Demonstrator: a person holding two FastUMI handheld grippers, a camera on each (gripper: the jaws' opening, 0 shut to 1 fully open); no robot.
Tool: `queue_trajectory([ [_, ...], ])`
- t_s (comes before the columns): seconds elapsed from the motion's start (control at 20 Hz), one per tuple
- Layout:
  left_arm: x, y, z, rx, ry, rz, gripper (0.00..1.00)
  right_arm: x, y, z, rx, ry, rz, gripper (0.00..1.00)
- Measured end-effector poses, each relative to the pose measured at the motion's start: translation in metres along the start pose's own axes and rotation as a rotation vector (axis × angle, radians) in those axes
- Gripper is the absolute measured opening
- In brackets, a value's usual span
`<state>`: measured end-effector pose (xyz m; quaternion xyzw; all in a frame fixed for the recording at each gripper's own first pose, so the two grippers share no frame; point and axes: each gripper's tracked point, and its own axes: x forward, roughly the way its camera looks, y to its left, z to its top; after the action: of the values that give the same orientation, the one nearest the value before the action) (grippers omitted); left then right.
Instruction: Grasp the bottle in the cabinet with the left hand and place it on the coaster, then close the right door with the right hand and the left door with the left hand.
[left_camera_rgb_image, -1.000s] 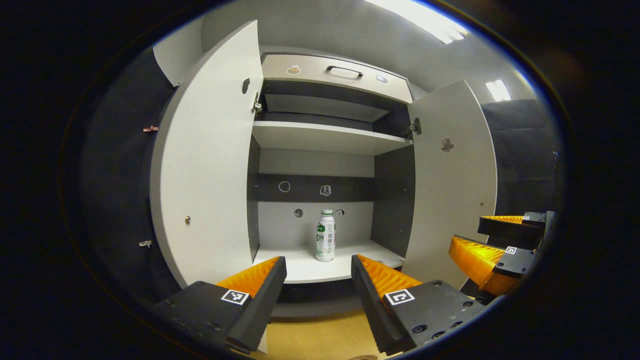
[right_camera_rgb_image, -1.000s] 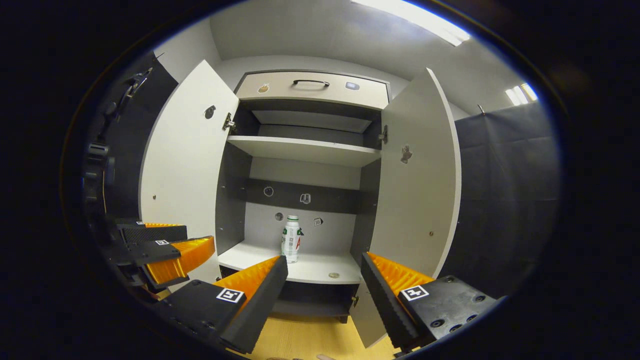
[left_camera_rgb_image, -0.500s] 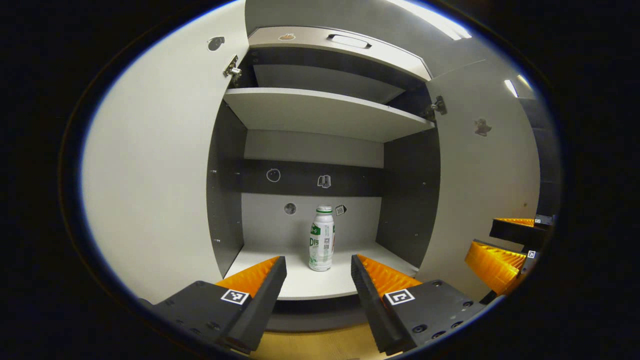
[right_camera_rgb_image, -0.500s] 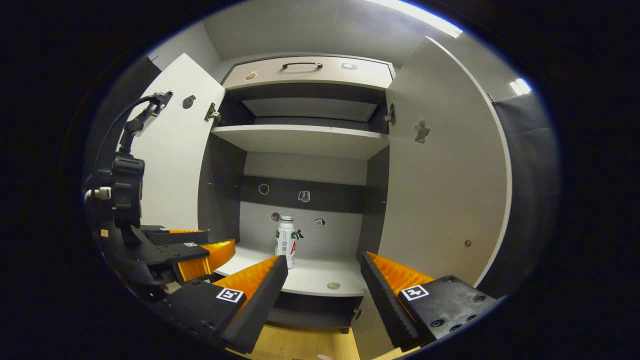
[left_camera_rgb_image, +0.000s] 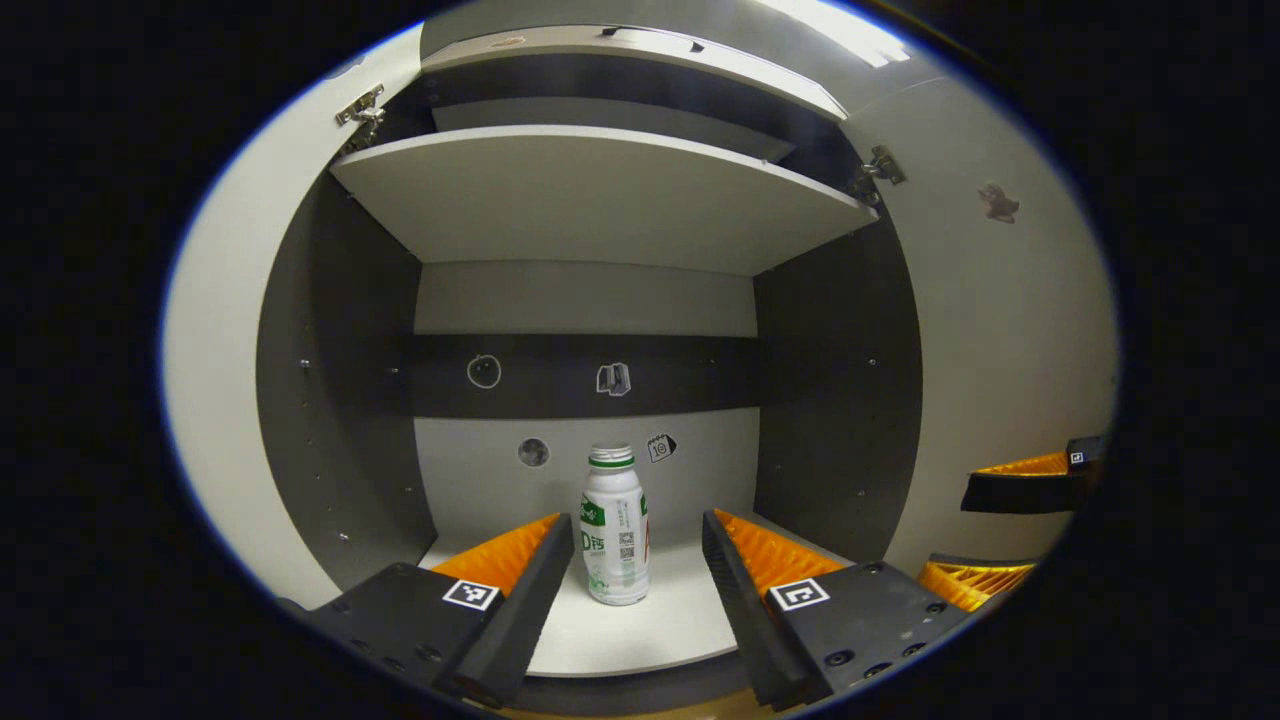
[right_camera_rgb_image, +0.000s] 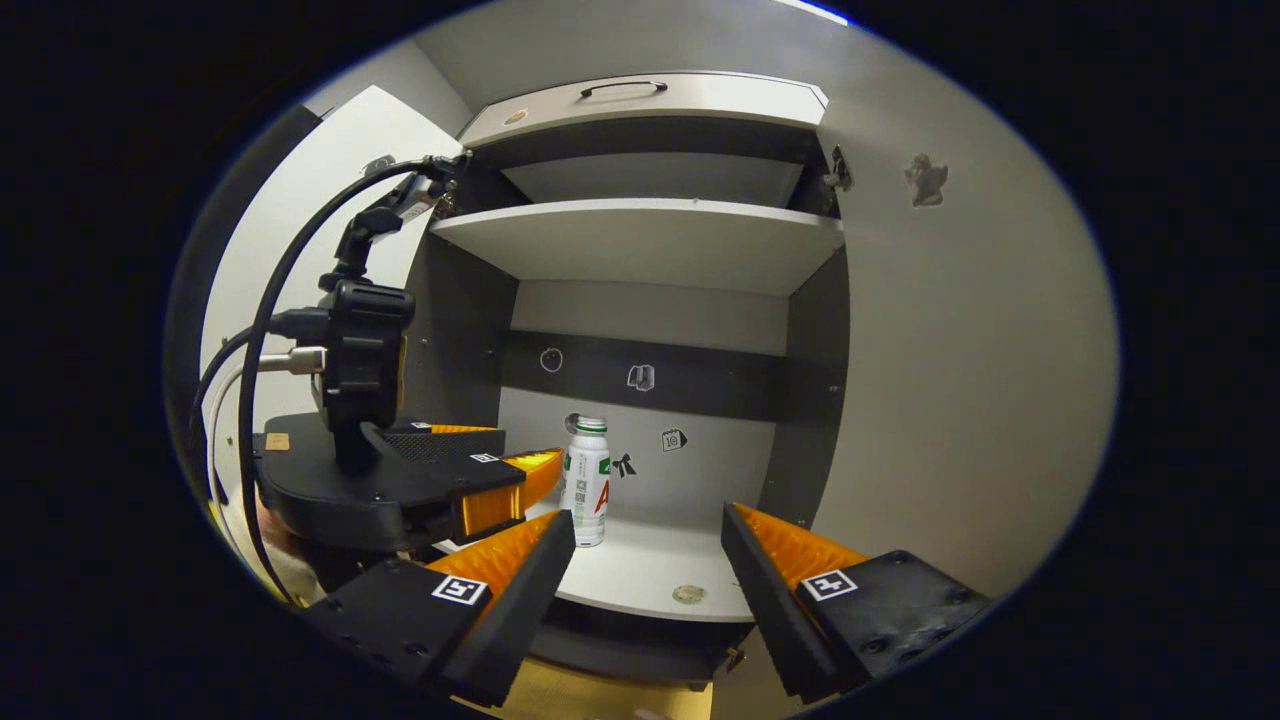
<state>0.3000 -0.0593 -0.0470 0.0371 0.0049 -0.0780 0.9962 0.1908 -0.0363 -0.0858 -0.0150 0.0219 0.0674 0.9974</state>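
A white bottle (left_camera_rgb_image: 613, 525) with a green cap and label stands upright on the cabinet's lower shelf (left_camera_rgb_image: 680, 620). My left gripper (left_camera_rgb_image: 635, 545) is open, and the bottle stands in line with the gap, just beyond the fingertips. In the right gripper view the bottle (right_camera_rgb_image: 587, 480) stands right beside the tips of the left gripper (right_camera_rgb_image: 522, 448). My right gripper (right_camera_rgb_image: 650, 545) is open and holds nothing, in front of the shelf's edge. Its fingers also show low at the right as the right gripper (left_camera_rgb_image: 950, 535). Both cabinet doors stand open.
The left door (left_camera_rgb_image: 220, 400) and the right door (left_camera_rgb_image: 1000, 350) flank the opening. An upper shelf (left_camera_rgb_image: 600, 200) spans the cabinet above the bottle. A small round disc (right_camera_rgb_image: 687, 594) lies near the lower shelf's front edge. A drawer with a handle (right_camera_rgb_image: 620, 90) tops the cabinet.
Both grippers have moved forward towards the cabinet. The left one has gone into the opening, so the bottle is now much closer to its fingertips. Both stay open.
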Motion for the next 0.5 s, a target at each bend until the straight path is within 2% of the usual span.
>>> queue_trajectory([
  [0.25, 0.043, 0.023, -0.020, -0.010, 0.015, 0.043, 0.81, 0.037, -0.008, -0.011, 0.043, -0.022, 0.026, 0.97],
  [0.5, 0.079, 0.019, -0.037, -0.032, 0.023, -0.008, 0.83, 0.063, -0.019, -0.034, 0.072, 0.016, 0.014, 0.98],
])
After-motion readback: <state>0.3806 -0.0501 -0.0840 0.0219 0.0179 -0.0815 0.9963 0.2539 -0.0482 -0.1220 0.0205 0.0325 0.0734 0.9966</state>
